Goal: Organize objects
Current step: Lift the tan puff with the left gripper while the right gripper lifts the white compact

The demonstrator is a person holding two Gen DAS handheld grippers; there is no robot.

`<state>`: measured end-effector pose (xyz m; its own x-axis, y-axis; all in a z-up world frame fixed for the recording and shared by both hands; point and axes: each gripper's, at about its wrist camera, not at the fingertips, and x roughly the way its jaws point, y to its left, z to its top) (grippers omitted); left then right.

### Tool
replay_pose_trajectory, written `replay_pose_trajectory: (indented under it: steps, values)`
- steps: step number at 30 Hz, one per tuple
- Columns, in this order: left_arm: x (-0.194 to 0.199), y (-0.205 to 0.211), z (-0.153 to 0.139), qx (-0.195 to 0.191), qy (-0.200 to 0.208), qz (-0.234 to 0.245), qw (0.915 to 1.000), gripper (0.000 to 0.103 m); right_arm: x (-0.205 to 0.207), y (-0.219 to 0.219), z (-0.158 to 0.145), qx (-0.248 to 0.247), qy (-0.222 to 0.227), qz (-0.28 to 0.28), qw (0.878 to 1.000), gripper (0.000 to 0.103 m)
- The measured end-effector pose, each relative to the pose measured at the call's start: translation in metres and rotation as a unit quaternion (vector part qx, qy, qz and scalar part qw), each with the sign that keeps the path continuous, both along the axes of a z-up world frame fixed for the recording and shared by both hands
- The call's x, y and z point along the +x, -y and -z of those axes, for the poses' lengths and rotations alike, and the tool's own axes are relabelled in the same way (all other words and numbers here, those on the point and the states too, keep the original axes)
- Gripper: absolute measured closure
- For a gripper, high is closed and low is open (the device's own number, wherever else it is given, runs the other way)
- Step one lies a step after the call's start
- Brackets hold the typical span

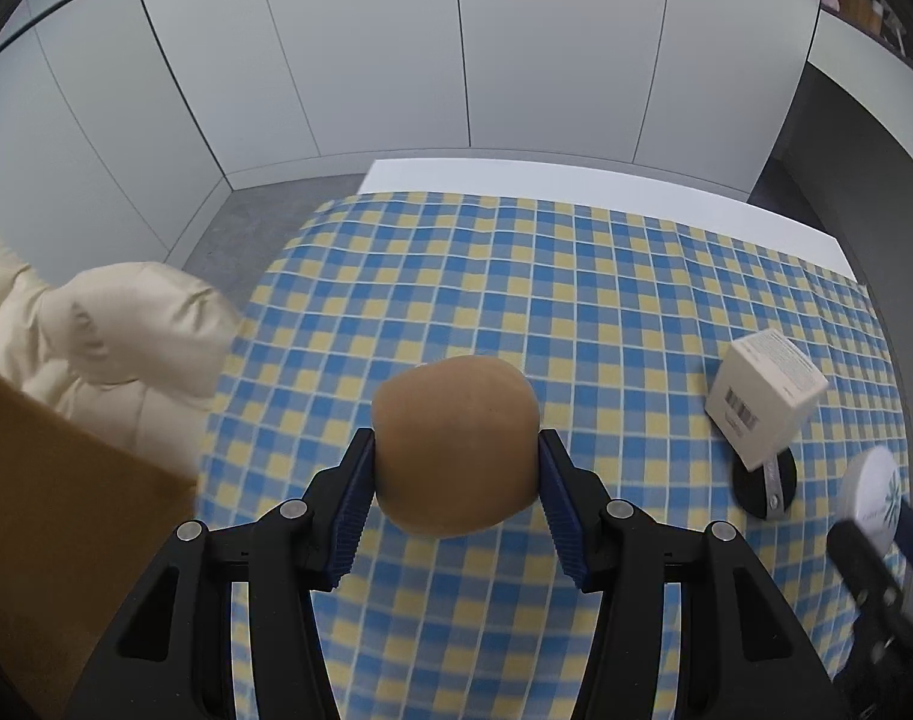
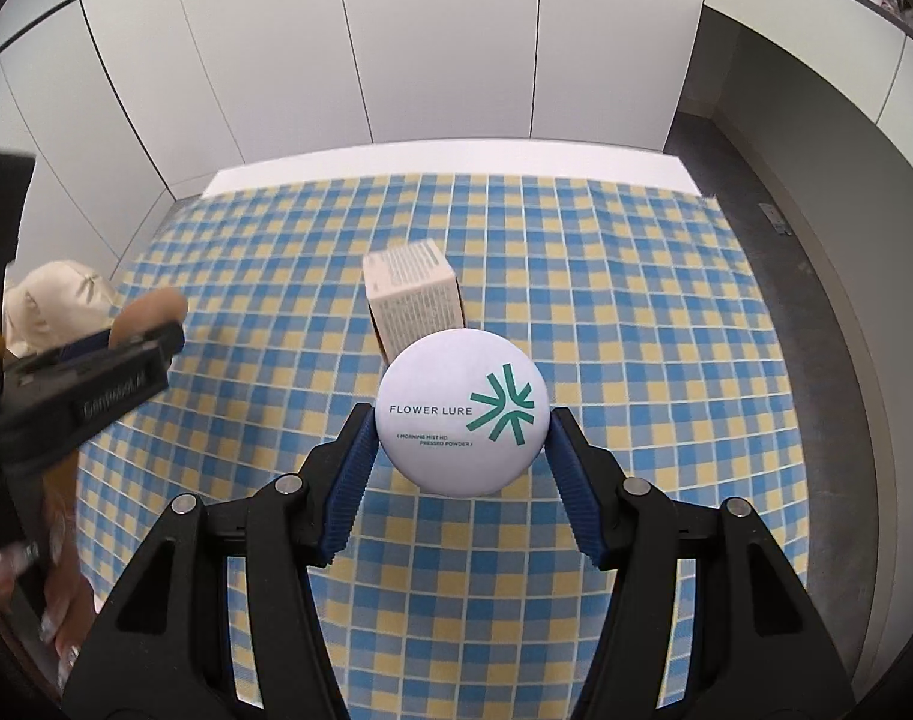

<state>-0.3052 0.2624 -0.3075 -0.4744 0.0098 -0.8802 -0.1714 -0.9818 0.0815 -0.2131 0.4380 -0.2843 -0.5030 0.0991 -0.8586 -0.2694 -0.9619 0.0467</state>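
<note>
My left hand-held gripper (image 1: 456,468) is partly closed, its blue pads pressed against both flanks of a tan rounded object (image 1: 456,444), which I hold clear above the checked cloth of the tabletop (image 1: 516,276). My right hand-held gripper (image 2: 462,438) is likewise partly closed, clamped on a white round powder compact (image 2: 461,411) marked "Flower Lure", also lifted off the cloth.

I judge the sorting to be midway: two things are in hand and not yet set anywhere. Left on the tabletop, near its right edge in the left wrist view, a white carton (image 1: 765,399) stands tilted, one edge propped on a black disc (image 1: 765,480) with a silver strip.

As for containers, a brown cardboard box (image 1: 66,510) shows beyond the tabletop's left edge, with a cream padded cushion (image 1: 120,336) just behind it. I cannot see into the box, so what it holds I cannot tell; it seems the likely destination.
</note>
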Motion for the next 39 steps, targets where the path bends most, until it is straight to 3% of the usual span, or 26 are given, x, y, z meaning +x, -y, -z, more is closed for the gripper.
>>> replay_pose_trajectory:
  steps: [12,30,39]
  values:
    - [0.023,0.015,-0.076,-0.003,-0.022,-0.004,0.9998,0.05,-0.005,0.018,-0.068,0.014,-0.017,0.014,1.0,0.043]
    - [0.053,0.041,-0.225,0.051,-0.067,-0.015,0.9964,0.05,0.011,0.03,-0.2,0.021,-0.056,0.019,0.998,0.043]
    - [0.08,0.06,-0.289,0.059,-0.107,-0.021,0.9922,0.05,0.032,0.04,-0.262,0.024,-0.069,0.011,0.997,0.043]
